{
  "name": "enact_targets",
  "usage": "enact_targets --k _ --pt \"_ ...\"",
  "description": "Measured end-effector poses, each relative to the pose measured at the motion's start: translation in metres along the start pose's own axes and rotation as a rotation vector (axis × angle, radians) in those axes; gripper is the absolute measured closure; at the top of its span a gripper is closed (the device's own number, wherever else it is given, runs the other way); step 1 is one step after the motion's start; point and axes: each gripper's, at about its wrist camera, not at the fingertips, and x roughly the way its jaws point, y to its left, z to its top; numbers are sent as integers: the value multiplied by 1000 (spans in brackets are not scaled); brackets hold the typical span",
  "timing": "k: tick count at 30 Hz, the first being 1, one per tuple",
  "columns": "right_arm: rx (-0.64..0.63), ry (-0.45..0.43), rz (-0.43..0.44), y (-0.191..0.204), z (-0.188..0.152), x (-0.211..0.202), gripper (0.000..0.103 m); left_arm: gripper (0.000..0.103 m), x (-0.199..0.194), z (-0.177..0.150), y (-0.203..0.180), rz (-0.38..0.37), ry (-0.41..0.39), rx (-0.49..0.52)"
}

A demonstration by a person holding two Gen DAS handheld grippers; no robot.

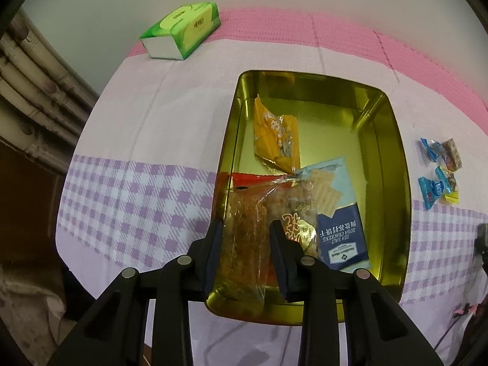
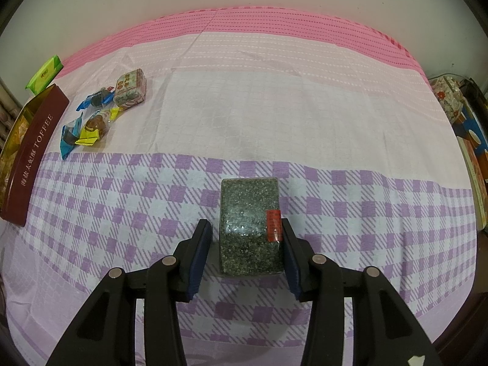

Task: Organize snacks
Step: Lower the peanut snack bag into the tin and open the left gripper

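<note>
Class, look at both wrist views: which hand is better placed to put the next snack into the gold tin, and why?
Left. The left gripper is shut on a clear-wrapped snack directly over the gold tin. The right gripper only straddles the dark seed bar on the cloth, well away from the tin.

cloth (image 2: pixel 274 116): pink band at far edge with dotted rows, pale pink middle, lilac-and-white check near. tin (image 1: pixel 393 164): gold inside, dark red outer wall with pale lettering. in tin: orange packet (image 1: pixel 276 135); pale blue and navy cracker packet (image 1: pixel 338 213); clear wrapper (image 1: pixel 244 238) over orange-brown contents. tissue pack (image 1: pixel 183 30): green and yellow, white end. block (image 2: pixel 250 225): speckled dark green, red label. loose sweets (image 2: pixel 91 122): blue, yellow wrappers.
</note>
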Motion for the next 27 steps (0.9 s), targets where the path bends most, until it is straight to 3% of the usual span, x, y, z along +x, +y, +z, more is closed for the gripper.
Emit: enact_targets --k 4,9,14,17,25,27 --pt "-1 0 -1 0 0 0 60 69 -2 -1 5 -33 -14 -33" --pt "-8 2 0 0 0 0 58 58 -3 -6 11 -50 -43 -69" --pt "-4 1 0 1 -1 0 57 54 -7 -12 17 -70 -100 -104" --pt "-9 -3 -2 2 -1 1 57 48 -10 -14 19 -65 -131 -106" --pt "-6 -3 -2 3 -1 0 57 42 -21 -25 18 -5 -228 -86" --pt "-12 -1 -6 2 -1 1 57 35 -24 -26 20 -4 -248 -91"
